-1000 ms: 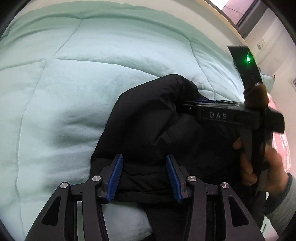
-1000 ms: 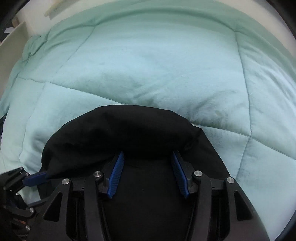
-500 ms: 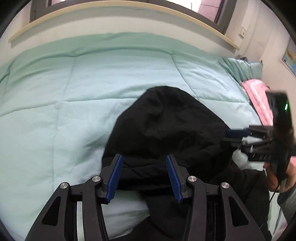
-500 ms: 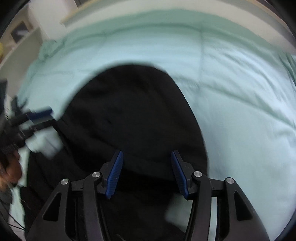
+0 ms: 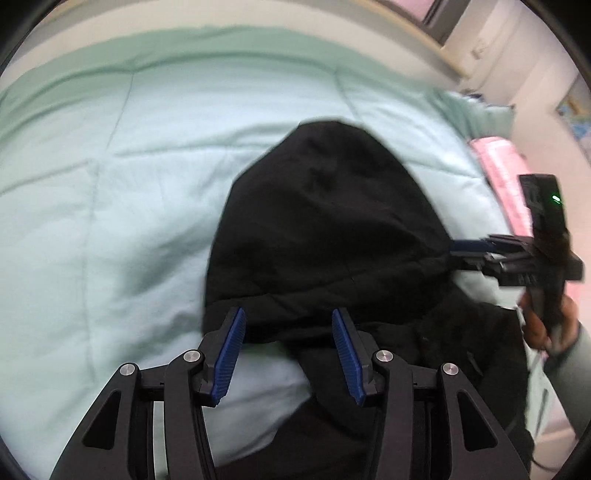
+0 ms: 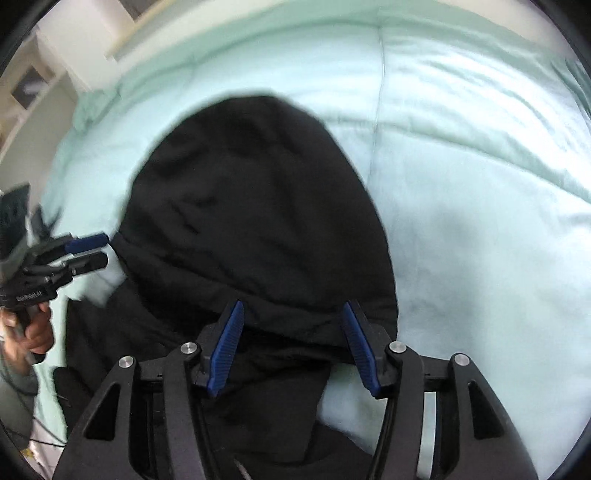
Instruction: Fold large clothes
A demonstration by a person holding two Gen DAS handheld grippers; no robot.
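Note:
A black hooded jacket (image 5: 325, 221) lies on the mint-green quilt (image 5: 110, 184), its rounded hood (image 6: 243, 192) spread flat and pointing away from me. My left gripper (image 5: 288, 317) hovers open over the jacket's near edge, nothing pinched between the blue pads. In the right wrist view it shows at the jacket's left side (image 6: 86, 251). My right gripper (image 6: 291, 310) hangs over the hood's base, its jaws opening, with black cloth below them but not gripped. From the left wrist view it sits at the jacket's right edge (image 5: 476, 251), held by a hand (image 5: 543, 325).
A pink item (image 5: 498, 158) lies at the quilt's right edge near the wall. A wooden ledge (image 5: 406, 22) runs along the far side of the bed. White shelves (image 6: 33, 85) stand at the far left, with cables (image 6: 40, 432) by the bed's near-left edge.
My right gripper has swung off the hood to the jacket's right side and its jaws have widened a little. Both views have pulled up and back; the hood now lies flat.

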